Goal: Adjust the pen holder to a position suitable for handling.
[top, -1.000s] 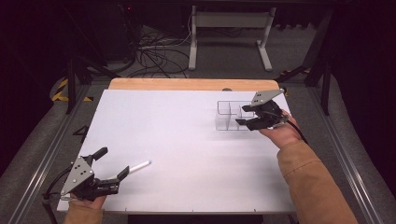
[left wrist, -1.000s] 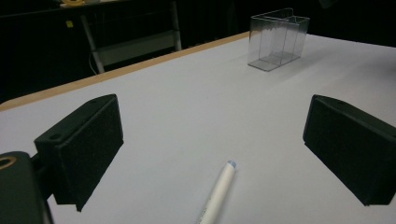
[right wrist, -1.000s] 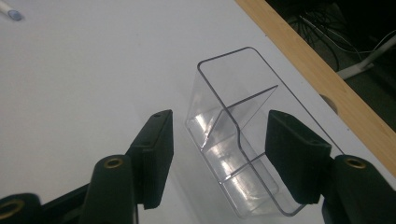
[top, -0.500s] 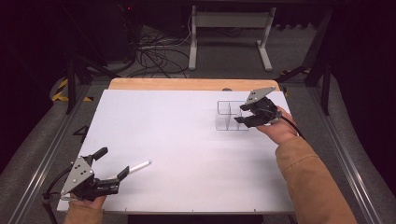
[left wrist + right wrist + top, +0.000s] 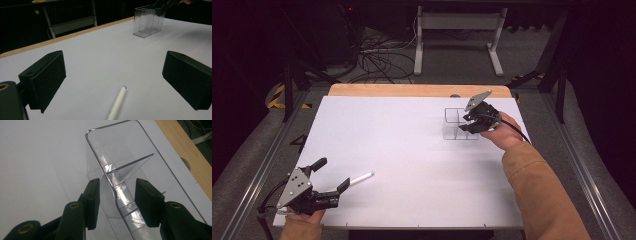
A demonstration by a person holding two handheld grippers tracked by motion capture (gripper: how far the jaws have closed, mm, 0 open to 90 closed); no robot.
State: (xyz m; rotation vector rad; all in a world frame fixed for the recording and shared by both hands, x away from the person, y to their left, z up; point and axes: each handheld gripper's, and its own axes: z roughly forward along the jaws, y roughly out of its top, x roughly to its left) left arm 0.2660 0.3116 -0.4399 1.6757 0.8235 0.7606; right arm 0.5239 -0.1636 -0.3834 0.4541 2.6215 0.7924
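The white desk (image 5: 412, 150) carries two things, well apart. Toward its far right stands a clear plastic organizer box (image 5: 458, 125) with inner dividers, upright and open at the top. The right tool (image 5: 472, 121) has come down and in over the box compared with the earlier frames, where it hovered a little higher at the box's right edge. Its jaws have just been closing and now straddle one wall of the box (image 5: 117, 192), one inside and one outside; a gap shows on both sides, so the pads do not press yet. That straddle looks like the set-up for pinching the wall to lift or shift the box.

At the near left lies a white pen (image 5: 360, 178), flat on the desk, pointing away from the person. The left tool (image 5: 332, 186) rests in the same spot as before, jaws wide apart on either side of the pen's (image 5: 117, 102) near end, probably waiting to grasp it.
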